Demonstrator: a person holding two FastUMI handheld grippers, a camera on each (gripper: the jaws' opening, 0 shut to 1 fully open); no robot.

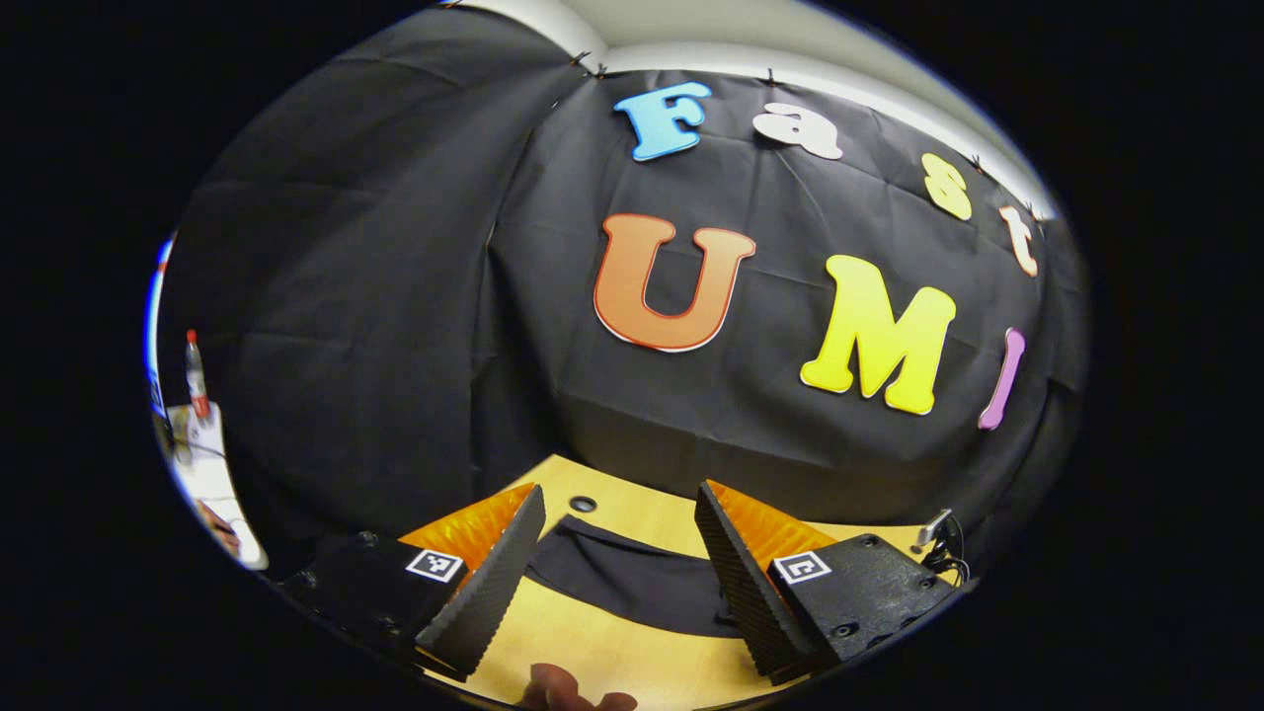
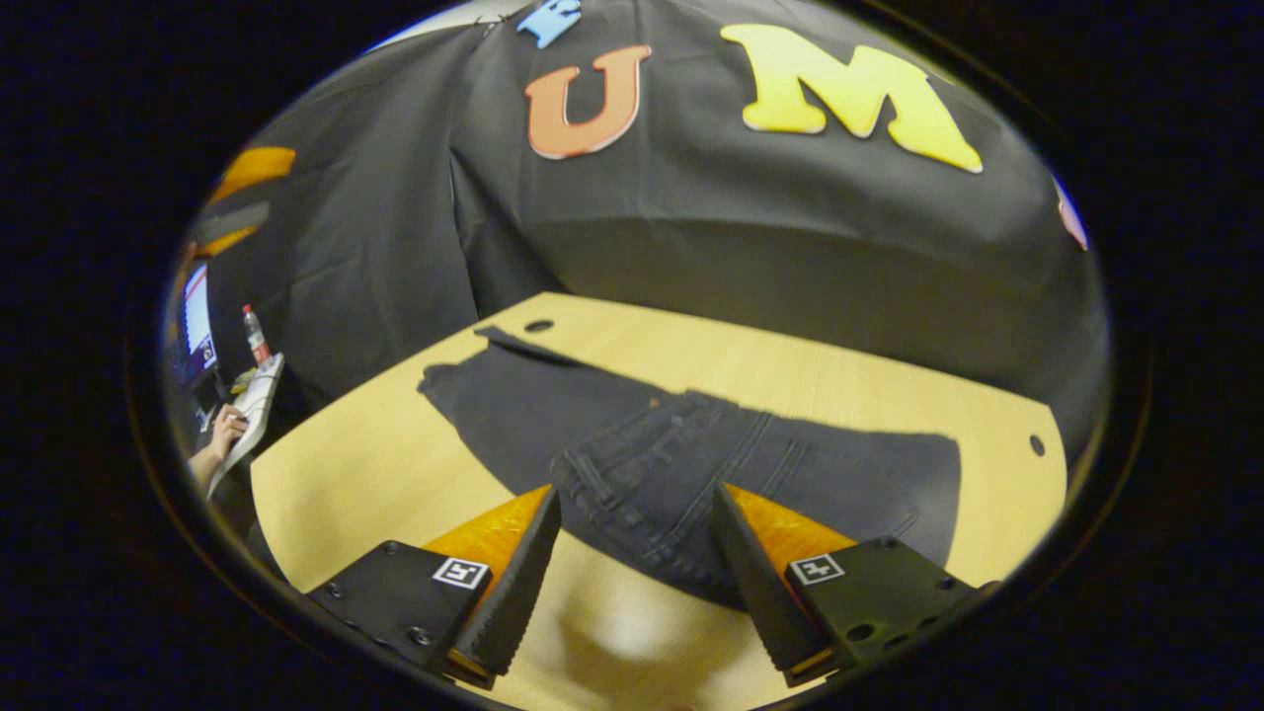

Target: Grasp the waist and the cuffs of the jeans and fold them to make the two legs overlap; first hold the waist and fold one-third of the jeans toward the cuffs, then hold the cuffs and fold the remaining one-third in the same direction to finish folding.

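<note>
Dark jeans (image 2: 691, 464) flat and unfolded on wooden table (image 2: 375, 474); no fold begun. Left gripper (image 1: 617, 578) and right gripper (image 2: 637, 563) above the jeans' near edge, fingers spread, holding nothing.

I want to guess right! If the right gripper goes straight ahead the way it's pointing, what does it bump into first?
Probably the jeans. The right gripper is open and aims at their waist end on the table, so the dark denim looks first in line, though depth is hard to judge.

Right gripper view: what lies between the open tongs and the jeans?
Only bare wooden table lies between the right tongs and the dark jeans.
</note>
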